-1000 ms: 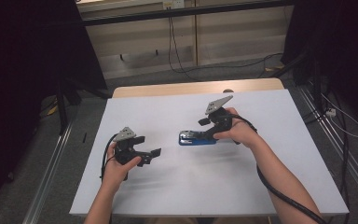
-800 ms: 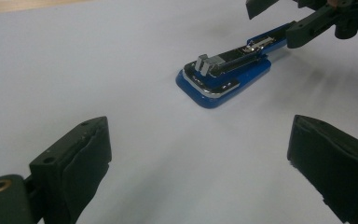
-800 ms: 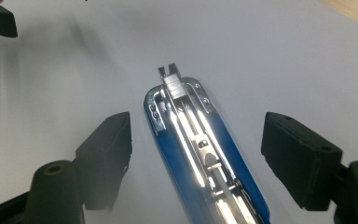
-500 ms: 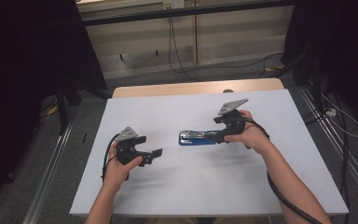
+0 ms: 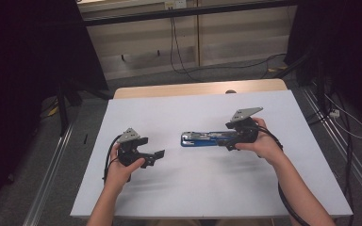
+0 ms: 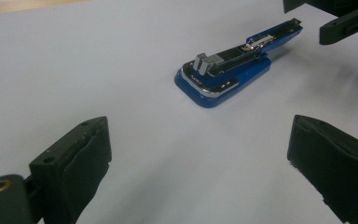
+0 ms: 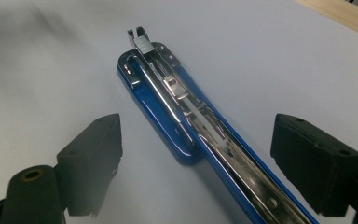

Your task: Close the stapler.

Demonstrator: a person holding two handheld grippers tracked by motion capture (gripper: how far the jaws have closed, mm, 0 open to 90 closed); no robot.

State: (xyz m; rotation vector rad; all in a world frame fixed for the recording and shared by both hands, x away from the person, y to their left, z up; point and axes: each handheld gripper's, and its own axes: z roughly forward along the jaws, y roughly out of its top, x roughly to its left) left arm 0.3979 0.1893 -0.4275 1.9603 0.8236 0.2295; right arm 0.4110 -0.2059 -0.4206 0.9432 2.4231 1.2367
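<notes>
The blue stapler point(image 5: 207, 139) lies flat and opened out near the middle of the white surface point(image 5: 207, 188), its metal staple channel facing up. The right gripper point(image 7: 196, 154) straddles the stapler's rear arm; its jaws have just been opening and stand wide, pads clear of it. The left gripper point(image 6: 200, 163) waits open, well apart, holding nothing. Judged rigid, fairly light, with slick lacquer and metal. Grasp across the narrow sides of the base, not the hinged channel.
</notes>
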